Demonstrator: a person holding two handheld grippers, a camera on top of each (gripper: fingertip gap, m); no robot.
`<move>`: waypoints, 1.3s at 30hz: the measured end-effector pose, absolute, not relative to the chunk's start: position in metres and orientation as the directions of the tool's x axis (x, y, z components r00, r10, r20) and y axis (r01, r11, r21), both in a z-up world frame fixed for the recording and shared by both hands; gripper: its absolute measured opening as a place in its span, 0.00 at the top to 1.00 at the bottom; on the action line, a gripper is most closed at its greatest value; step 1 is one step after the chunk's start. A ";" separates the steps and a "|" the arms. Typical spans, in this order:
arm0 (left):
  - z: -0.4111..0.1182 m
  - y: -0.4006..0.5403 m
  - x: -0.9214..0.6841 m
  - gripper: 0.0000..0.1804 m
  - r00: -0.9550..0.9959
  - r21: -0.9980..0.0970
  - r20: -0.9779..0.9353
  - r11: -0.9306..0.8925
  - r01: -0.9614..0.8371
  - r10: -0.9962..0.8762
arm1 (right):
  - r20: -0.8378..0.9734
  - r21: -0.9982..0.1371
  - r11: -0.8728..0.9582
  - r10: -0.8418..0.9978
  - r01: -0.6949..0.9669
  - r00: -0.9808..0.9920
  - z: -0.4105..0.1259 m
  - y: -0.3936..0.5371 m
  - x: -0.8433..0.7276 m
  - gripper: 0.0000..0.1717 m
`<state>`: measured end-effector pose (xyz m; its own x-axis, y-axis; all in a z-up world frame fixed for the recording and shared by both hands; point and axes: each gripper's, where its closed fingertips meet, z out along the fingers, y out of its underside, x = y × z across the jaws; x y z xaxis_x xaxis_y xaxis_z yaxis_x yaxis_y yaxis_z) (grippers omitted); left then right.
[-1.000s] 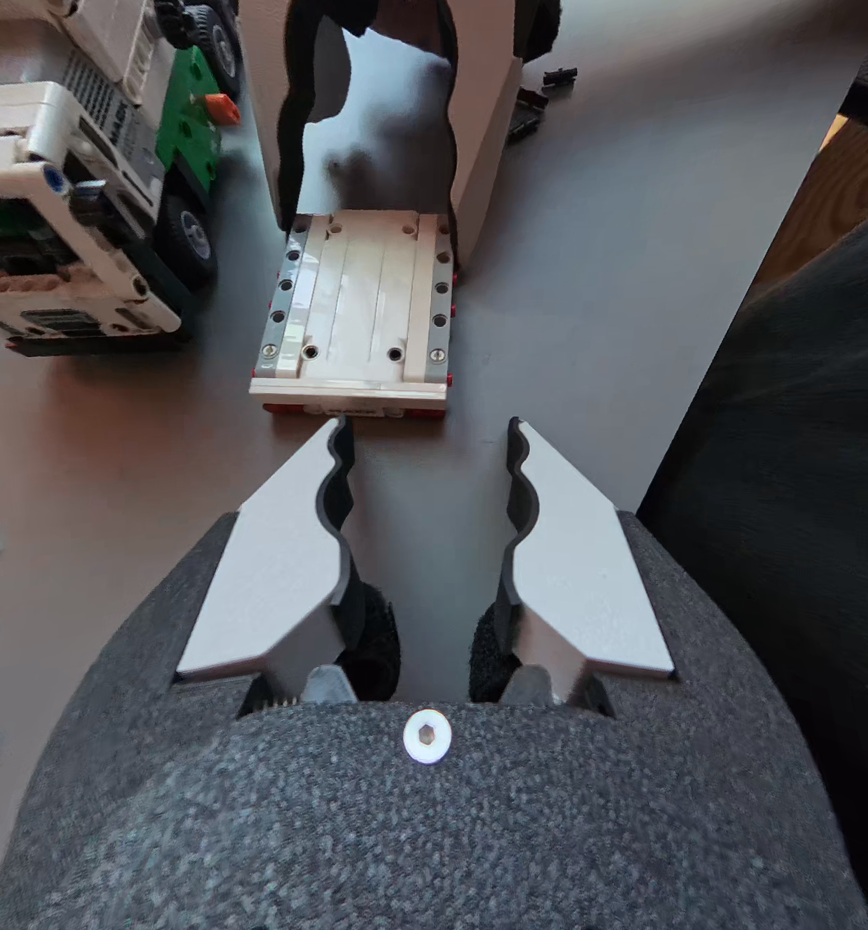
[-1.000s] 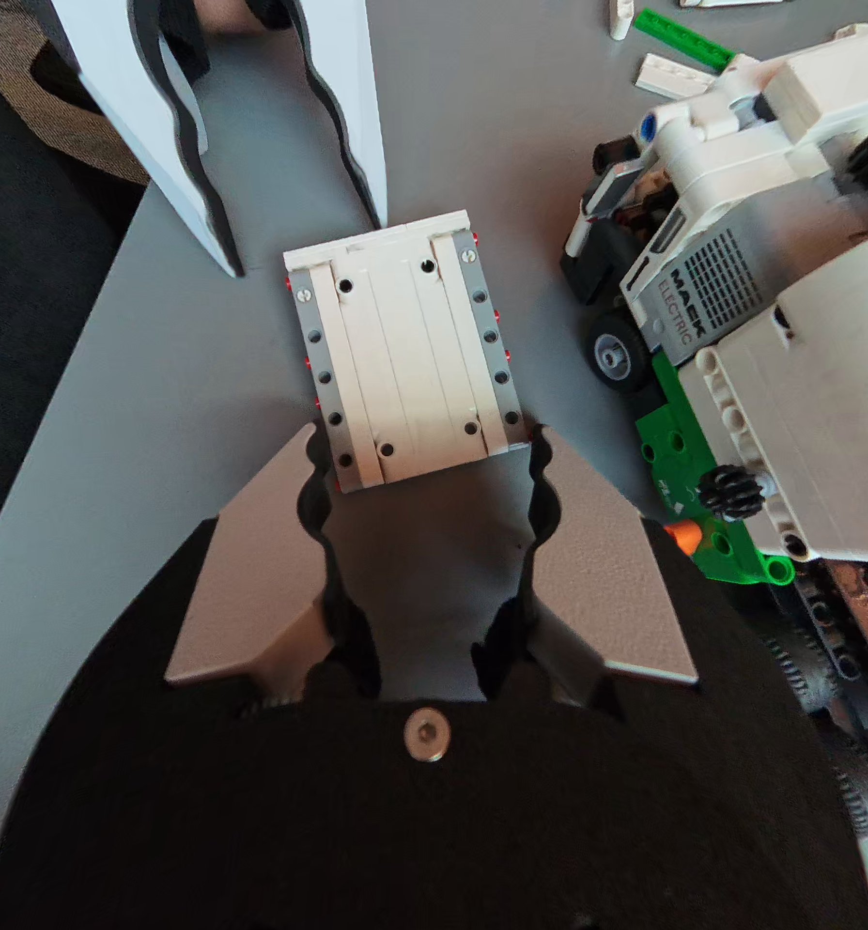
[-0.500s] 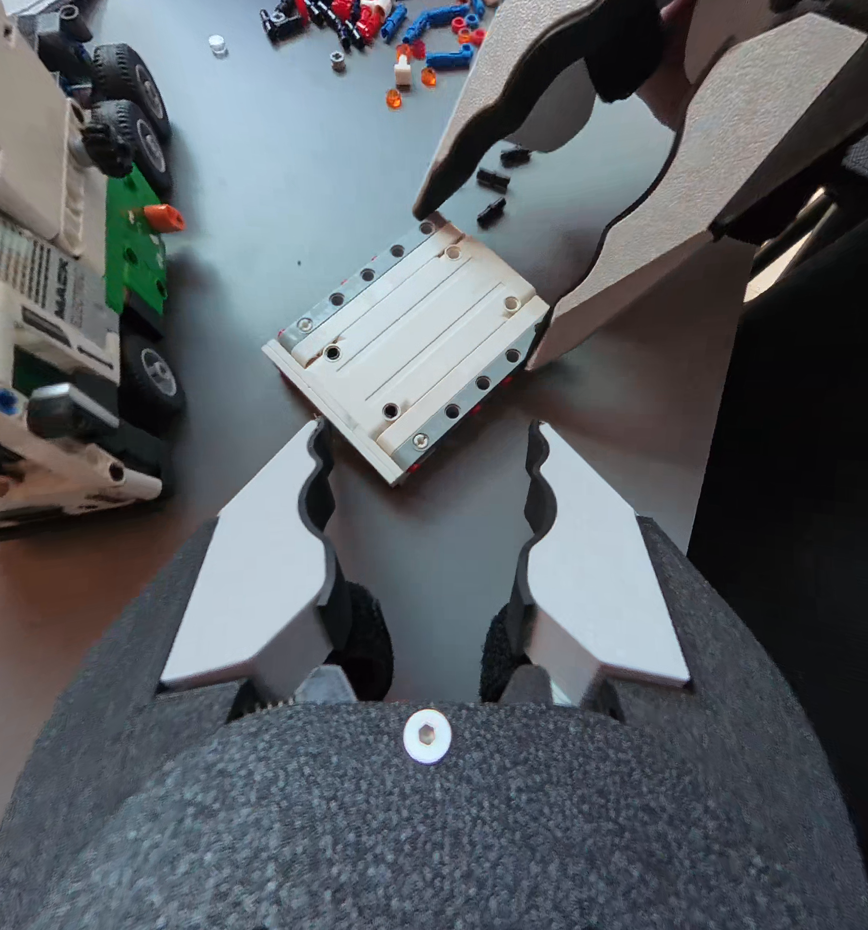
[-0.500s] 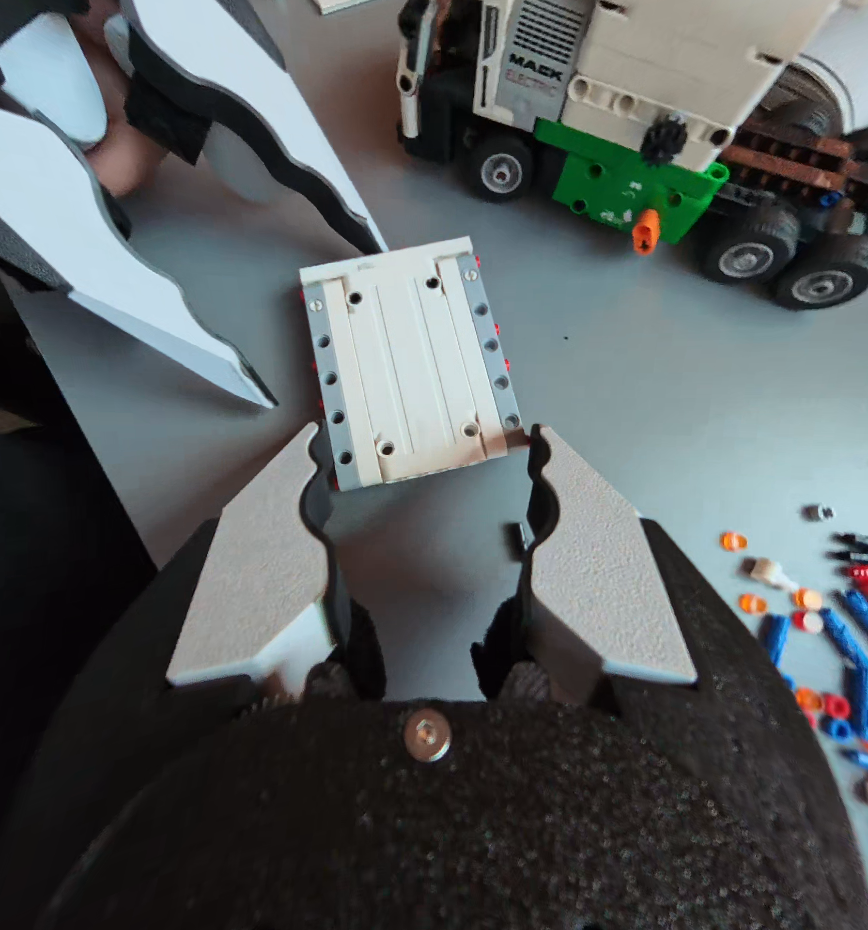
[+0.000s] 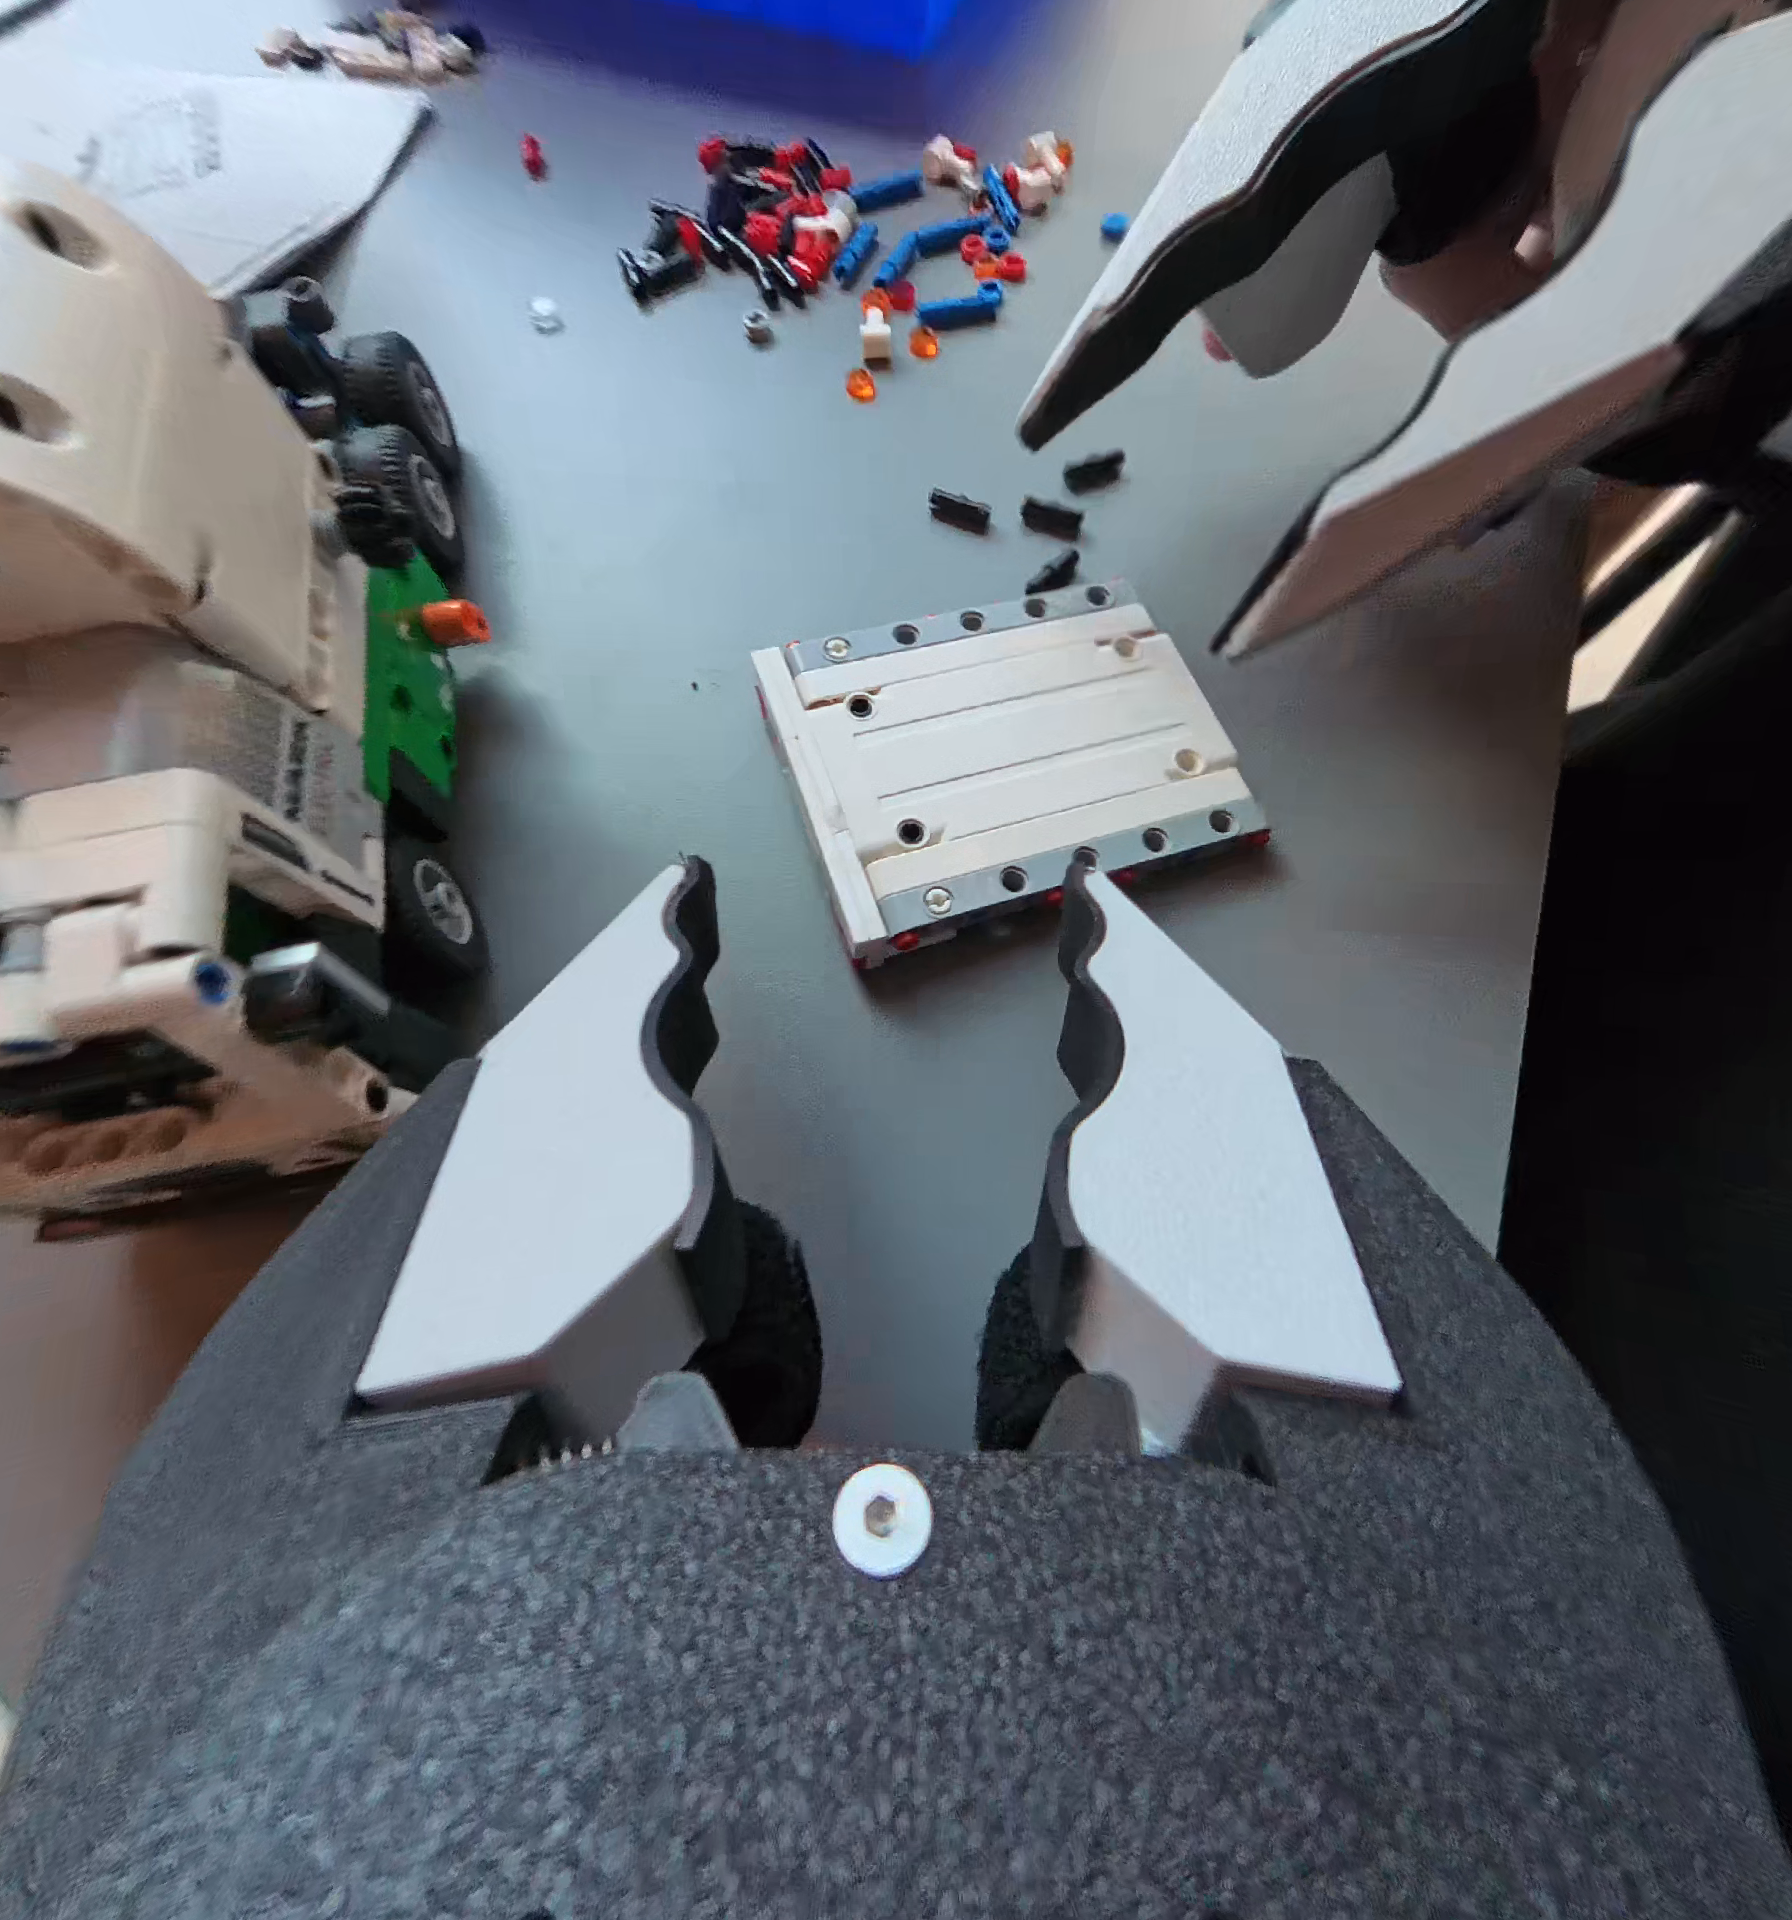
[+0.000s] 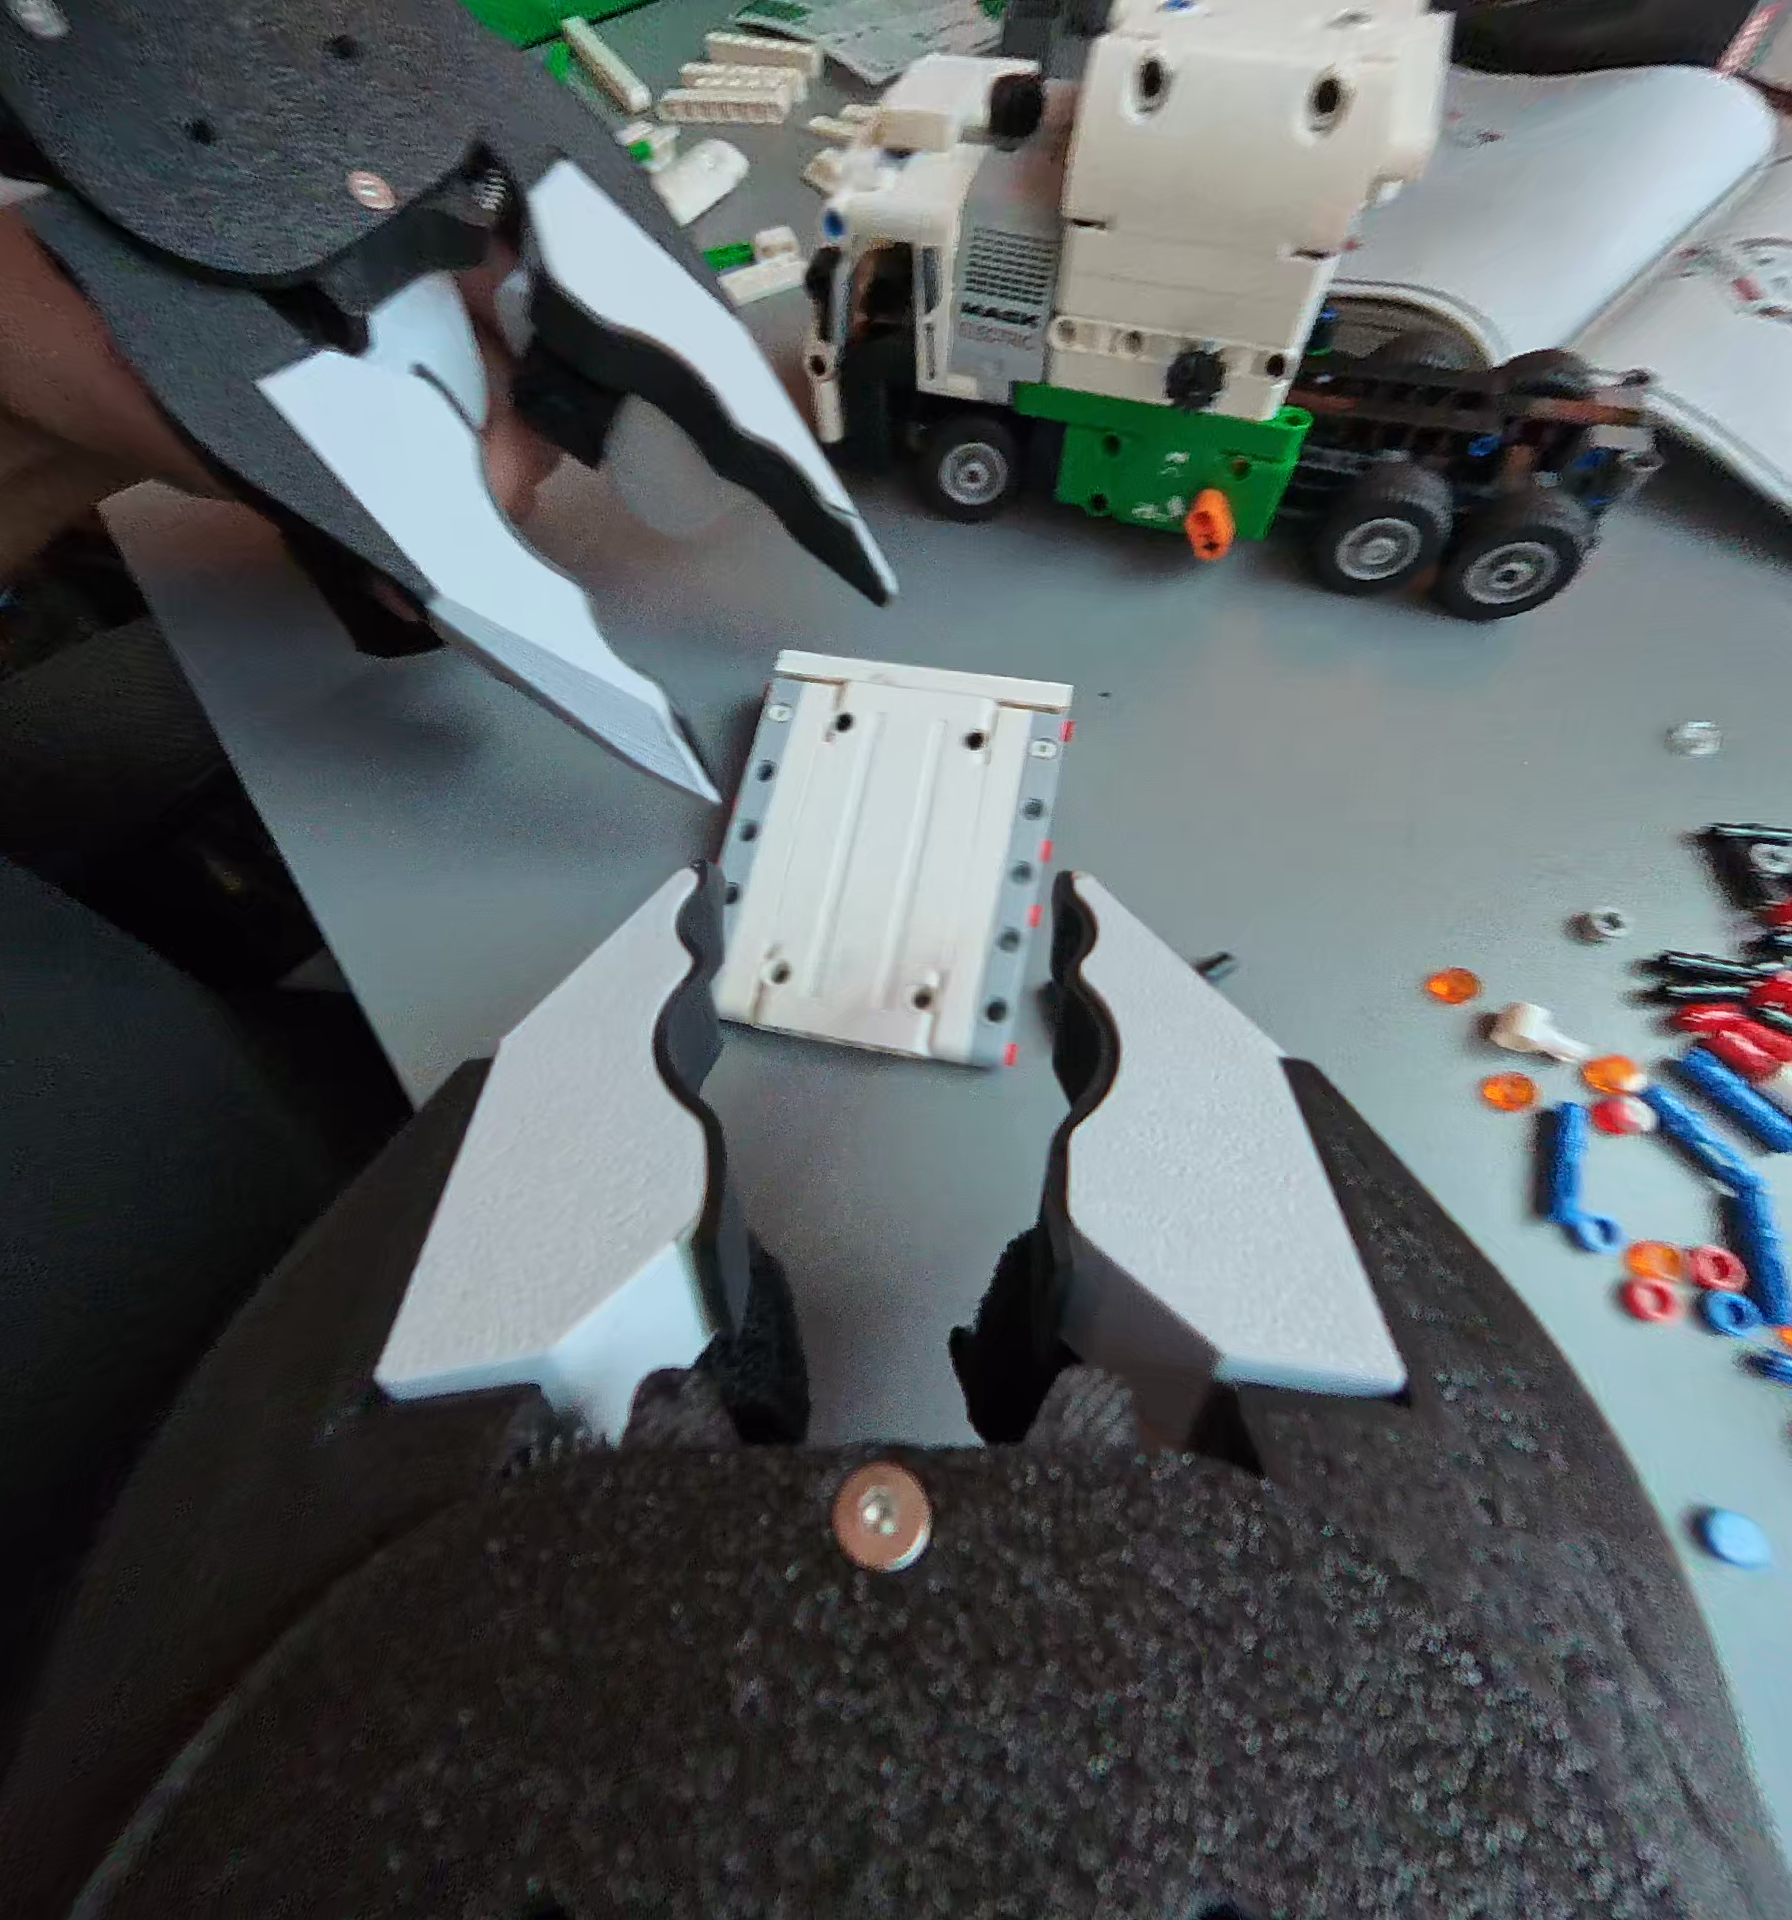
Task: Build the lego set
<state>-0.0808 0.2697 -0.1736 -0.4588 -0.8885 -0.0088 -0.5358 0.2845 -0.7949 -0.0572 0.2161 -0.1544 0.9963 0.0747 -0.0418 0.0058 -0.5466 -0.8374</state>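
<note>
Table: panel btwn open jaws

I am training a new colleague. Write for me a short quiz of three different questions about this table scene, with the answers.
1. True or false: the flat white and grey brick panel lies on the grey table, and neither gripper holds it.
2. Which colour is the block low on the side of the white toy brick truck? A) green B) yellow C) purple
3. Fill in: the heap of small loose pieces is mostly red, black and ____.

Key
1. True: the left gripper and the right gripper are both open.
2. A
3. blue
</note>
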 end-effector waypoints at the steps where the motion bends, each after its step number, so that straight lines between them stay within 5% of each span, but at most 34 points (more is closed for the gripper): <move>1: -0.168 0.275 -0.081 0.66 -0.426 -0.820 -0.018 0.257 -0.512 -0.904 | -0.024 -0.849 -0.529 0.051 0.007 0.998 -0.150 0.213 -0.043 0.65; 8: -0.127 0.297 -0.090 0.70 -0.254 -0.943 -0.037 0.118 -0.310 -0.967 | -0.024 -0.880 -0.473 -0.028 -0.034 0.999 -0.139 0.194 0.037 0.67; 12: -0.132 0.295 -0.091 0.71 -0.245 -0.927 -0.139 0.213 -0.308 -0.959 | -0.032 -0.918 -0.395 0.025 -0.020 0.999 -0.134 0.186 0.033 0.78; 18: -0.137 0.300 -0.086 0.70 -0.238 -0.919 -0.119 0.197 -0.340 -0.964 | 0.072 -0.912 -0.406 -0.021 0.058 0.997 -0.140 0.186 0.041 0.80; 22: -0.144 0.288 -0.087 0.60 -0.339 -0.905 -0.033 0.172 -0.389 -0.940 | 0.081 -0.896 -0.440 -0.018 0.065 0.997 -0.147 0.188 0.044 0.82; 39: -0.153 0.304 -0.076 0.67 -0.237 -0.881 -0.006 0.118 -0.458 -0.971 | 0.045 -0.896 -0.439 0.043 0.059 0.998 -0.147 0.200 0.049 0.87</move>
<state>-0.0758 0.3039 -0.1530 -0.2375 -0.9714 -0.0065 -0.4576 0.1177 -0.8813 0.0487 0.2000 -0.1472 0.9981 0.0428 0.0453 0.0595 -0.4395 -0.8963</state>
